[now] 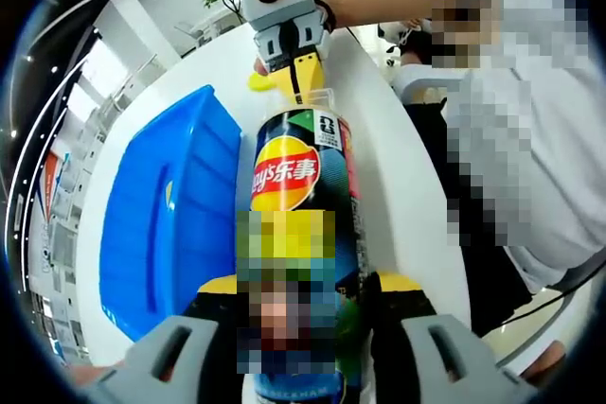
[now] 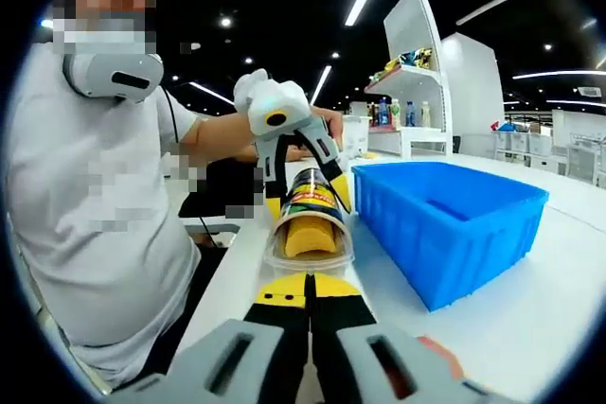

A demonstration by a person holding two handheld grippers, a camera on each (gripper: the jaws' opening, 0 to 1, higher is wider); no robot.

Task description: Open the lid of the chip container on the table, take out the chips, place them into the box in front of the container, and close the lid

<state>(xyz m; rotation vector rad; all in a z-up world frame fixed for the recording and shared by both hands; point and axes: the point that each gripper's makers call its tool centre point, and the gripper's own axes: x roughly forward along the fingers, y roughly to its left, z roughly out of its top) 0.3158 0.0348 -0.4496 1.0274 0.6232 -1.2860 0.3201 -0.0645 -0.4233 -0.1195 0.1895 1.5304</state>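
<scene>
The chip can (image 1: pixel 298 172) lies on its side along the white table (image 1: pixel 402 177), and my left gripper (image 1: pixel 308 286) is shut on its body. In the right gripper view the can's mouth (image 2: pixel 308 234) faces me with yellow chips inside a clear plastic rim; I cannot tell whether the lid is on. My left gripper (image 2: pixel 308 198) clamps the can behind that rim. My right gripper (image 2: pixel 308 289) is shut, its yellow tips just short of the rim. From the left gripper view my right gripper (image 1: pixel 303 80) touches the can's far end. The blue box (image 1: pixel 170 215) stands beside the can.
The blue box (image 2: pixel 445 224) is open-topped and looks empty. A small yellow piece (image 1: pixel 260 80) lies on the table by the can's mouth. The person's body (image 2: pixel 104 205) is close at the table's edge. White shelves (image 2: pixel 417 73) stand far behind.
</scene>
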